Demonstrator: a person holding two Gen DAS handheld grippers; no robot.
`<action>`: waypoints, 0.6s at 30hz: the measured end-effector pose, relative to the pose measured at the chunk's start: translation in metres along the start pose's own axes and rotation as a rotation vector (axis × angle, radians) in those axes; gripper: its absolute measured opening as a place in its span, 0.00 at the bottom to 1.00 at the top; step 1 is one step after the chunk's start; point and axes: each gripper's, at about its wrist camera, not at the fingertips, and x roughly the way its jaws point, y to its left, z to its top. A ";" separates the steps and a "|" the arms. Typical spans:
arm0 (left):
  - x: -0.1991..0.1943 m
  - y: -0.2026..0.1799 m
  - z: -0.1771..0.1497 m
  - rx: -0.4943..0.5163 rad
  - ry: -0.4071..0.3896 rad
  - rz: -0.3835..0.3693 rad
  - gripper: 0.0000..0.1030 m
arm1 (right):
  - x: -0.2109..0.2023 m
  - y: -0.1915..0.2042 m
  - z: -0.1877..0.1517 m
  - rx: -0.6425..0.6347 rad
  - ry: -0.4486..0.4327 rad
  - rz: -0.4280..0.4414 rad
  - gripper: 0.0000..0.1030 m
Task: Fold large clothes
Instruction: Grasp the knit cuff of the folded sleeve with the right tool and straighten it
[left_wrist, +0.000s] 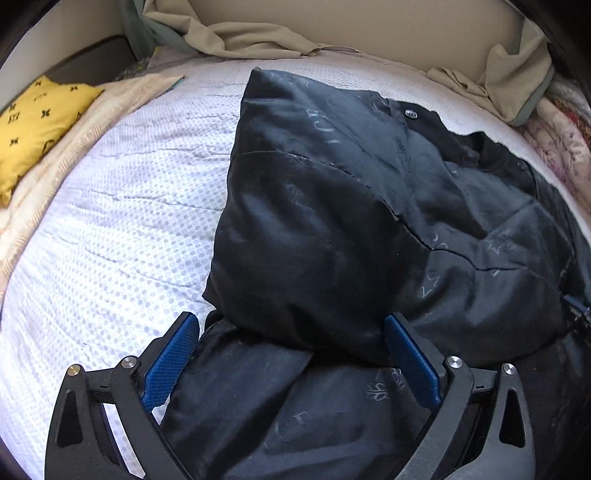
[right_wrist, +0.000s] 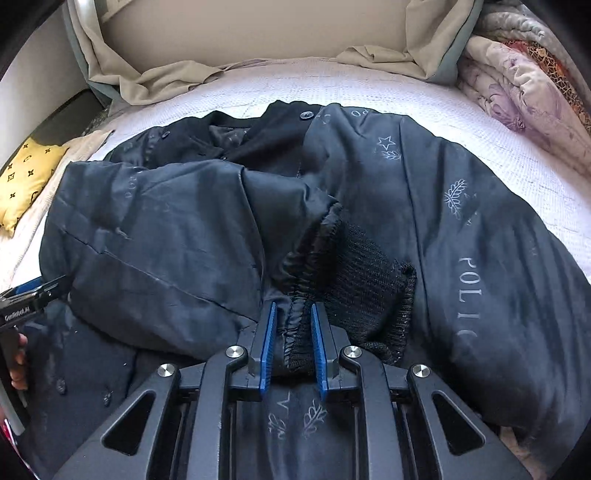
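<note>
we see the dark jacket (right_wrist: 184, 229) spread mid-bed, lining out: bulky, limp, slippery. our right gripper (right_wrist: 293, 334) pinches the knit cuff (right_wrist: 369, 280) at six o'clock, the firmest hold; our left gripper (left_wrist: 291, 332) gapes wide over a fold.

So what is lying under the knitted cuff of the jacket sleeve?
The knitted cuff rests on the dark printed lining of the jacket. The right gripper jaws pinch the gathered edge beside it. The bed surface below is covered.
</note>
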 end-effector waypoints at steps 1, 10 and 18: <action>0.001 -0.003 -0.003 0.005 -0.006 0.009 1.00 | 0.002 0.001 -0.001 0.001 -0.001 0.000 0.13; 0.001 -0.008 -0.010 0.010 -0.038 0.039 1.00 | 0.013 -0.011 -0.007 0.040 -0.020 0.039 0.13; -0.021 -0.016 -0.006 0.026 -0.063 0.064 1.00 | -0.023 -0.019 0.002 0.172 -0.043 0.122 0.25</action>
